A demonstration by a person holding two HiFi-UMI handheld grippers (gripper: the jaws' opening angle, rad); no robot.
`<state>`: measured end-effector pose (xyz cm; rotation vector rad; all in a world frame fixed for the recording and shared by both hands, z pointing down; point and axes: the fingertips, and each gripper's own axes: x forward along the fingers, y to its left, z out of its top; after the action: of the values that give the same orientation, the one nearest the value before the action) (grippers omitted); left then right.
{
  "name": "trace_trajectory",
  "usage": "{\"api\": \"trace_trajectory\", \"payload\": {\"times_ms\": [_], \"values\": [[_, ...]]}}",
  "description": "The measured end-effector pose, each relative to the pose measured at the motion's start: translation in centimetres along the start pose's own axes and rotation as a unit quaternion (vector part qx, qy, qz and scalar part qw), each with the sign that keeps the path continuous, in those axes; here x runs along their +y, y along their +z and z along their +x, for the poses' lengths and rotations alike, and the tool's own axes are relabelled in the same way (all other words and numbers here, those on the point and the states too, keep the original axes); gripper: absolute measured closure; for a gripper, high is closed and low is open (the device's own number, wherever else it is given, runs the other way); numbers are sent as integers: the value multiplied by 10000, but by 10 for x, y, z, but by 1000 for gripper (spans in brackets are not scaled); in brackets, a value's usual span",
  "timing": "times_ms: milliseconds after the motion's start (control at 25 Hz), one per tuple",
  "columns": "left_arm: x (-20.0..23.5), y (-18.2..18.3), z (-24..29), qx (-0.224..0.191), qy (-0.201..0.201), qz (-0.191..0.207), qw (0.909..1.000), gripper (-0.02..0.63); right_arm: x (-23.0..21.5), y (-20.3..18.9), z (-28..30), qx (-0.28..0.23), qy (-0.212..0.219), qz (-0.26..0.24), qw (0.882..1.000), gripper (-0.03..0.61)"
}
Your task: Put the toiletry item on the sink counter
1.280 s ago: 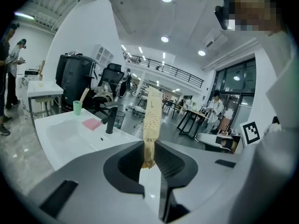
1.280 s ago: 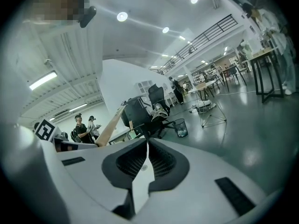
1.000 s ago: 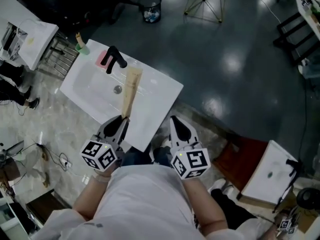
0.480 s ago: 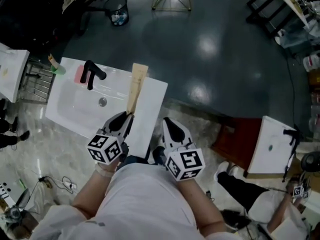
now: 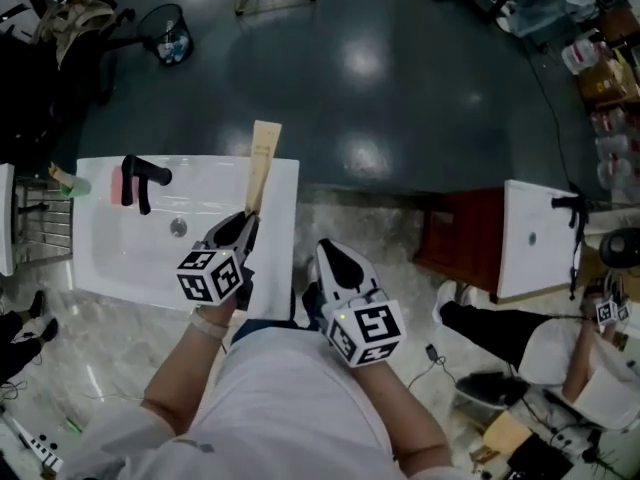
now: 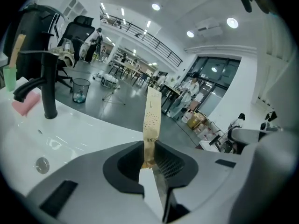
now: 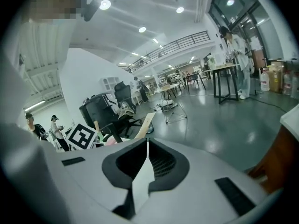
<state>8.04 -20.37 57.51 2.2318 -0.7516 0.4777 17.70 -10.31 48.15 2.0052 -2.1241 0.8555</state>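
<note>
White sink counter (image 5: pixel 110 260), black faucet (image 5: pixel 140 176), pink block (image 5: pixel 116 183)

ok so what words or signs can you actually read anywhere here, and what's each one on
"END": printed on the tan tube, just above where the left gripper clamps it.
Finer print higher up the tan tube: too small to read.
Marker cube on the right gripper: black square pattern only, no words.
</note>
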Motion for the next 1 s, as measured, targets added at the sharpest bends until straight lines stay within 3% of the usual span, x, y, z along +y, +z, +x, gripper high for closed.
{"api": "trace_trajectory", "payload": {"times_ms": [600, 1000], "values": [[31, -37, 71, 817, 30, 94, 9966, 537, -27, -28, -25, 182, -889, 302, 9954, 554], [39, -52, 85, 1181, 233, 226, 9925, 531, -32, -35, -29, 293, -995, 366, 9939, 554]]}}
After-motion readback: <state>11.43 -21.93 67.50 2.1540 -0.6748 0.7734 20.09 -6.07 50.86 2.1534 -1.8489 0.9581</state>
